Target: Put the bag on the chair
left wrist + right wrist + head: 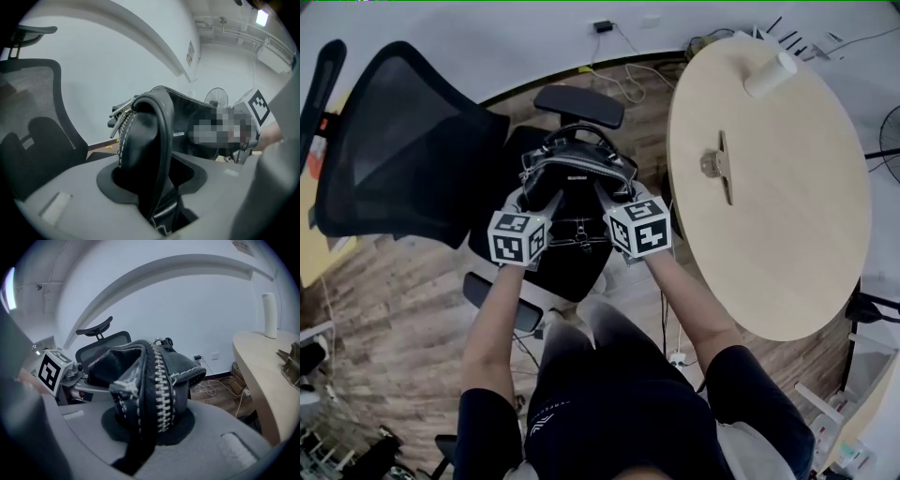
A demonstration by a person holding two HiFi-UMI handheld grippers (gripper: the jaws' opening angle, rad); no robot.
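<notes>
While the black leather bag (pixel 578 183) rests upright on the seat of the black mesh office chair (pixel 403 141), a person stands over it with a gripper on each end. The left gripper (pixel 546 202) is at the bag's left end, and in its own view its fingers (pixel 70 187) stand fairly wide: the rounded end of the bag, with a strap running down over it and a bunch of metal zip pulls at its top, sits in the gap between them with dark space at either side, so the grip looks loose rather than pressing. The right gripper (pixel 610 200) is at the opposite end, and its fingers (pixel 225 427) are drawn narrow and pinch the folded leather beside the white-toothed zip. Both grippers point forward and downward, with their marker cubes just beside each other above the near edge of the seat. The bag's handles stand up in the middle, toward the far armrest (pixel 578 105). The chair's backrest lies to the left in the head view. To the right stands a round pale wooden table (pixel 787 216), well apart from the bag, carrying a white cylinder (pixel 769 73) near its far edge and a small metal object (pixel 719 165) nearer the middle. The floor (pixel 403 309) is wood plank.
</notes>
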